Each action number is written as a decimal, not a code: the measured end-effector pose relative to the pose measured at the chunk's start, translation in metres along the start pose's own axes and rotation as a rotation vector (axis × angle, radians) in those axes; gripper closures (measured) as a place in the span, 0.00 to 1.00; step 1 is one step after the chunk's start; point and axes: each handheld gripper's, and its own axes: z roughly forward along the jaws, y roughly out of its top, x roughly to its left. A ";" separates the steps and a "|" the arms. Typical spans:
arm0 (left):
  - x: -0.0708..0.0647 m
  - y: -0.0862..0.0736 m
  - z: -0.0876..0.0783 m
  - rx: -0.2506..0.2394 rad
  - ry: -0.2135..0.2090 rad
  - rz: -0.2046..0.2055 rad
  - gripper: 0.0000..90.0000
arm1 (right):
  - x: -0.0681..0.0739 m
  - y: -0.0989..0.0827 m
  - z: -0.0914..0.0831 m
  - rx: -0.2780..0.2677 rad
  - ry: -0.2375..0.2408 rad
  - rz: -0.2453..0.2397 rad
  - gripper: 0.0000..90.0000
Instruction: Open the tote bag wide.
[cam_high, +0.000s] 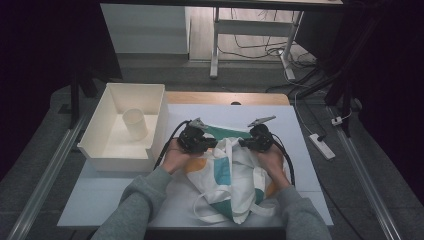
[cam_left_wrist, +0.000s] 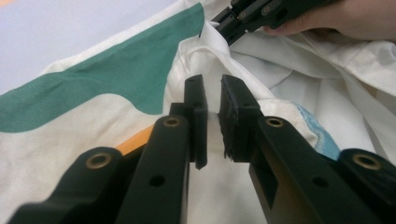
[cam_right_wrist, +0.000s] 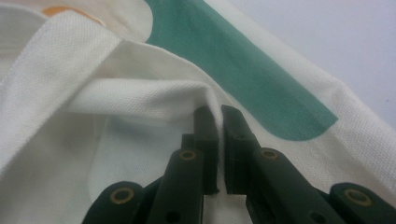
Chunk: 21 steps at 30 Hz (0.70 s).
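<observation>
Cream tote bag (cam_high: 230, 172) with green, teal and orange patches, crumpled mid-table on white mat (cam_high: 100, 195). Rim pinched by right gripper (cam_right_wrist: 218, 112), presumably to open the mouth; left gripper (cam_left_wrist: 211, 84) parted slightly around a fold, contact unclear. Interior hidden. Beside it, white bin (cam_high: 100, 127) holding cup (cam_high: 135, 124).

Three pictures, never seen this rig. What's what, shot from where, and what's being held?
No robot here: a person holds a two-jaw tool in each hand. The high view looks down on the table; the left gripper and right gripper meet over a white tote bag with green, teal and orange patches. The other two views ride on the grippers and look along their black jaws. The right gripper pinches a fold of the bag. The left gripper stands slightly apart around the cloth. A white bin holding a cup sits at left.
</observation>
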 end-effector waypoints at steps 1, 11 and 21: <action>0.000 0.000 -0.001 -0.003 -0.001 -0.001 0.87 | 0.001 0.000 0.000 0.001 -0.007 -0.007 0.95; -0.004 0.003 -0.014 -0.042 0.014 0.022 0.66 | 0.012 0.003 -0.016 -0.060 -0.025 -0.055 0.68; -0.008 0.004 -0.017 -0.043 0.004 0.041 0.60 | 0.043 -0.002 -0.086 -0.167 0.047 -0.114 0.49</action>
